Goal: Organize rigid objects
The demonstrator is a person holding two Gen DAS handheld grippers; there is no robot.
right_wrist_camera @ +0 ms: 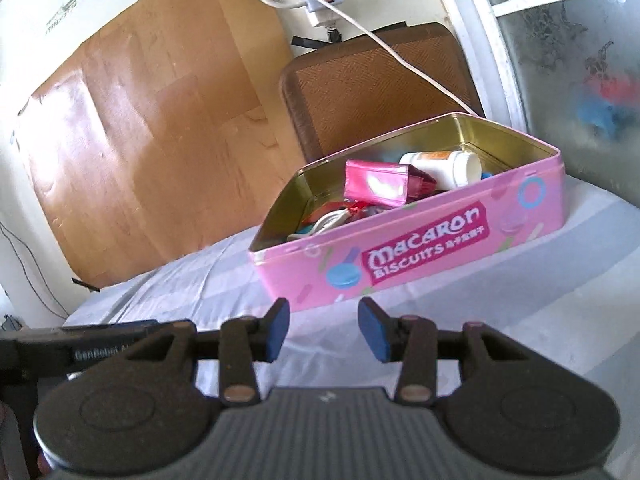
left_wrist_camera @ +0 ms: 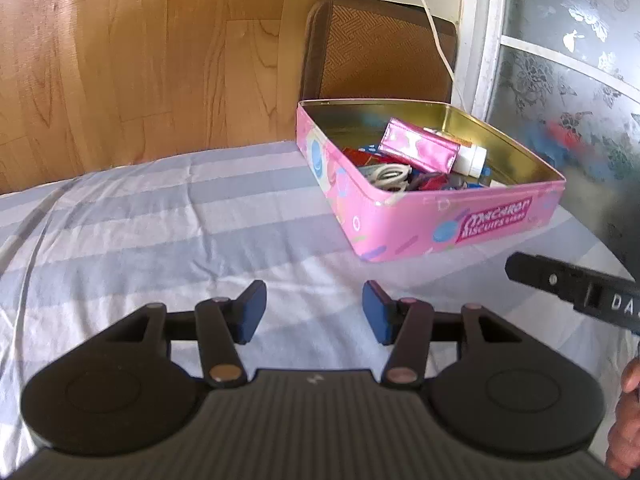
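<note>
A pink Macaron Biscuits tin (left_wrist_camera: 496, 226) (right_wrist_camera: 420, 258) stands open on a striped cloth. Inside lie a shiny pink packet (left_wrist_camera: 418, 148) (right_wrist_camera: 378, 184), a white bottle (left_wrist_camera: 474, 158) (right_wrist_camera: 444, 166), a coiled white cable (left_wrist_camera: 390, 174) (right_wrist_camera: 330, 218) and several small red and blue items. My left gripper (left_wrist_camera: 314, 314) is open and empty, above the cloth in front of and left of the tin. My right gripper (right_wrist_camera: 323, 328) is open and empty, just before the tin's labelled side. Part of the right gripper's body (left_wrist_camera: 576, 290) shows at the left view's right edge.
The striped blue-white cloth (left_wrist_camera: 160, 232) (right_wrist_camera: 520, 300) covers the surface. Behind the tin stands a brown woven chair back (left_wrist_camera: 380, 48) (right_wrist_camera: 380, 84), with a white cord (right_wrist_camera: 400, 56) and a power strip (right_wrist_camera: 324, 4) on the wall. A frosted patterned window (left_wrist_camera: 568, 80) is right.
</note>
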